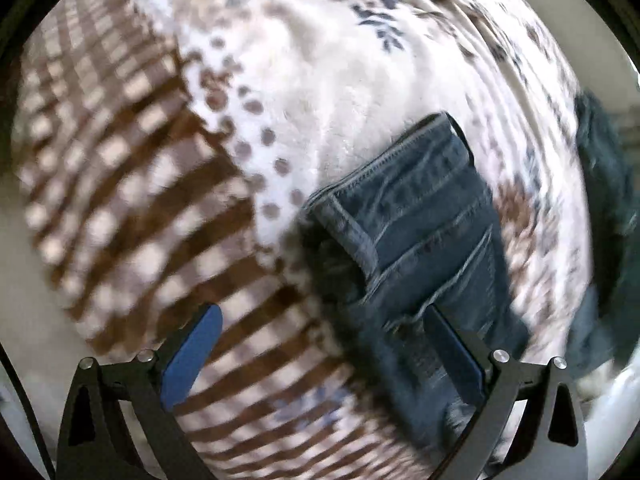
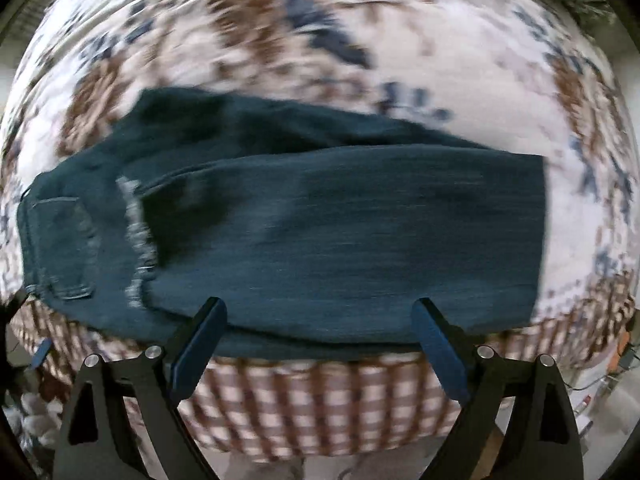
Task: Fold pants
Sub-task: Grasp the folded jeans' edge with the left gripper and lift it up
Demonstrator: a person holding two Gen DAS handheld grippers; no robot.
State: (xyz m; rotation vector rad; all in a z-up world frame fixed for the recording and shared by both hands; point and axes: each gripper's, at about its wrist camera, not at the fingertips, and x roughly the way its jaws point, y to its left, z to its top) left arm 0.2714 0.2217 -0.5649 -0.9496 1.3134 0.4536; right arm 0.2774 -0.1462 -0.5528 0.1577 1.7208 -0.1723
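We find both tools empty. The left gripper [image 1: 320, 340] stands with its jaws spread wide and nothing between them; its right-hand finger [image 1: 452, 354] lies over denim in the picture, but we cannot tell whether it touches the cloth. The right gripper [image 2: 320, 338] is likewise spread wide and holds nothing.

The pants [image 2: 304, 232], dark blue jeans, lie ahead of the right gripper on a patterned blanket [image 2: 440, 60] with a checked border [image 2: 320, 400]. The near edge of the jeans sits just beyond the fingertips. To the left of that gripper we see a back pocket [image 2: 64, 248] and a frayed hem [image 2: 138, 240] laid across the seat area. To the right the cloth ends in a straight, closed-looking edge. We judge from this that the legs are stacked and have been brought over once toward the waist.

In the left wrist view the waistband end [image 1: 404, 216] lies ahead and to the right of the gripper, with stitched seams plain. Both pictures are blurred, so finer creases are not readable.

Our judgement: the first lengthwise fold is done. At least one further fold, to make a compact bundle, appears outstanding.
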